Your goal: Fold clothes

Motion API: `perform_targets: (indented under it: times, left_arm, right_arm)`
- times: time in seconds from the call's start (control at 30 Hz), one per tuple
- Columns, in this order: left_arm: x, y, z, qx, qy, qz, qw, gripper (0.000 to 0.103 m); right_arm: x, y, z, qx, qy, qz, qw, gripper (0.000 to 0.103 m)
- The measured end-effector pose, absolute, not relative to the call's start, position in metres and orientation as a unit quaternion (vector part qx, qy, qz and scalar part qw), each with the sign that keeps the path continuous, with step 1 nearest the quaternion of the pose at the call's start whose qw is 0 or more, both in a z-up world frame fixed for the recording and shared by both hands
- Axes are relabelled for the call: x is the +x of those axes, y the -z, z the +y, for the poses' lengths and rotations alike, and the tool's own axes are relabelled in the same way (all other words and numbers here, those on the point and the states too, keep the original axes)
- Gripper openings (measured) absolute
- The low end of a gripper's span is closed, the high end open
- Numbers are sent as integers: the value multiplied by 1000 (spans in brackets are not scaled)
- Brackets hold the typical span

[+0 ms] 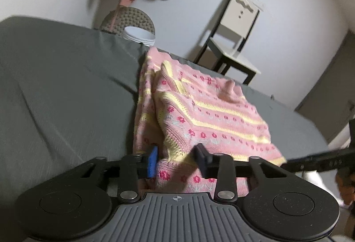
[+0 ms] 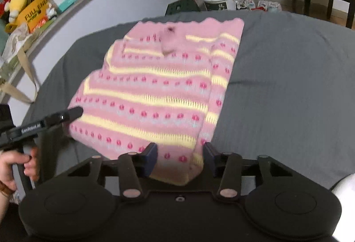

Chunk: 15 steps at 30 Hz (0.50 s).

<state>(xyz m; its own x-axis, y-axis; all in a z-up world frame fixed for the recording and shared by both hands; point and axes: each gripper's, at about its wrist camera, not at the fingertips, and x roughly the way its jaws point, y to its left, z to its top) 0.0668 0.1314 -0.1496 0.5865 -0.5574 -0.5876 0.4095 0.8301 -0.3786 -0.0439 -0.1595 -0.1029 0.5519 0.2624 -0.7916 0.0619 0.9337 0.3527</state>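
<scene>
A pink knitted sweater (image 2: 155, 91), striped in yellow and dotted with small red flowers, is laid partly folded on a grey bedspread (image 2: 288, 86). One side panel is seen turned in over the body, and the near hem hangs over the edge of the bedspread nearest the person.

The right gripper (image 2: 180, 158) is placed at that near hem, at the sweater's right corner. Its jaws are set apart, with the knit lying between them; whether the pads (image 2: 152, 154) actually press the fabric cannot be told. The left gripper (image 1: 176, 158) is placed at the sweater's left near corner, with a bunched fold of knit between its jaws. The blue pad (image 1: 153, 161) appears to be just beside the fabric, so a firm clamp cannot be confirmed. In the right wrist view, the left gripper is seen from the side, its tip touching the sweater's left edge, held by a hand (image 2: 15, 166).

Several risks are judged likely. If only the top layer is caught, the folded panel may be pulled open when the hem is lifted. If the two corners are raised unevenly, the fold line may be skewed. The loose open knit may be snagged or stretched by the pads. The bedspread beneath may be pinched together with the sweater.
</scene>
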Motion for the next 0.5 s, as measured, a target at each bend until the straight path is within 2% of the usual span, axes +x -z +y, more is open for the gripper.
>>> perform_targets:
  times: [0.07, 0.1, 0.13, 0.23, 0.37, 0.5]
  left_arm:
    - [69, 149, 131, -103, 270, 368, 884, 27]
    - [69, 148, 133, -107, 269, 371, 882, 24]
    - [70, 148, 134, -110, 269, 374, 881, 20]
    - [67, 143, 139, -111, 270, 388, 874, 16]
    - [63, 141, 144, -104, 271, 401, 869, 15]
    - [67, 143, 140, -89, 270, 408, 868, 15]
  right_arm:
    - [-44, 103, -158, 174, -73, 463, 866, 14]
    - [-44, 103, -158, 175, -80, 460, 867, 10]
    - [-43, 102, -156, 175, -83, 463, 865, 9]
    - [-47, 102, -151, 183, -107, 480, 851, 8]
    - [-53, 92, -148, 185, -119, 487, 845, 8]
    - [-47, 106, -149, 189, -101, 530, 820, 8]
